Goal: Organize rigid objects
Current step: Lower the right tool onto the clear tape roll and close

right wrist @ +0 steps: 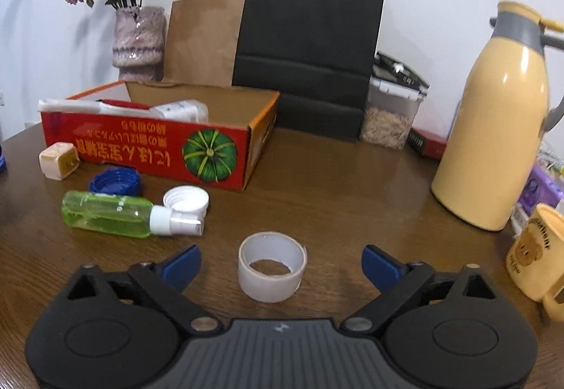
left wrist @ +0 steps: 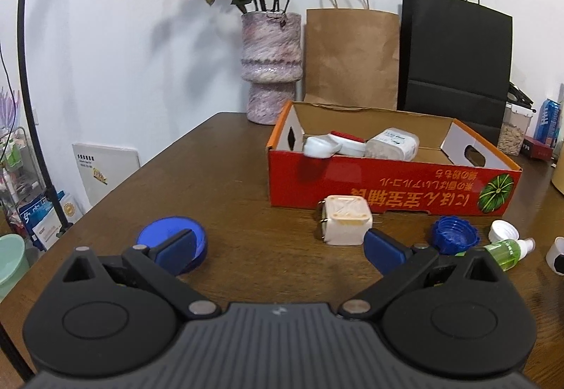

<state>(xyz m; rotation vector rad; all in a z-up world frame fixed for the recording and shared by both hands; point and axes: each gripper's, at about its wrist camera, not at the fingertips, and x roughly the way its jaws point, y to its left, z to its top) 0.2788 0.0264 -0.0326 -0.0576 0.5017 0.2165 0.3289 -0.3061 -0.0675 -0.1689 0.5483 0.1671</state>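
Note:
A red cardboard box [left wrist: 387, 181] [right wrist: 141, 149] on the brown table holds white containers [left wrist: 391, 144]. In front of it lie a cream cube [left wrist: 347, 220] [right wrist: 59, 160], a blue ridged cap [left wrist: 455, 234] [right wrist: 115, 181], a white cap [left wrist: 504, 230] [right wrist: 186, 199] and a green spray bottle [right wrist: 116, 214] [left wrist: 507, 249]. A blue round lid [left wrist: 169, 237] sits behind my left gripper's left fingertip. My left gripper [left wrist: 278, 248] is open over bare table. A white tape roll [right wrist: 271, 265] stands between the wide-apart fingers of my right gripper [right wrist: 280, 265], untouched by them.
Against the back wall stand a vase of dried roses [left wrist: 271, 68], a brown paper bag [left wrist: 350, 57] and a black paper bag [right wrist: 306, 47]. At the right are a clear food jar [right wrist: 391, 114], a cream thermos jug [right wrist: 493, 128] and a yellow mug [right wrist: 535, 255].

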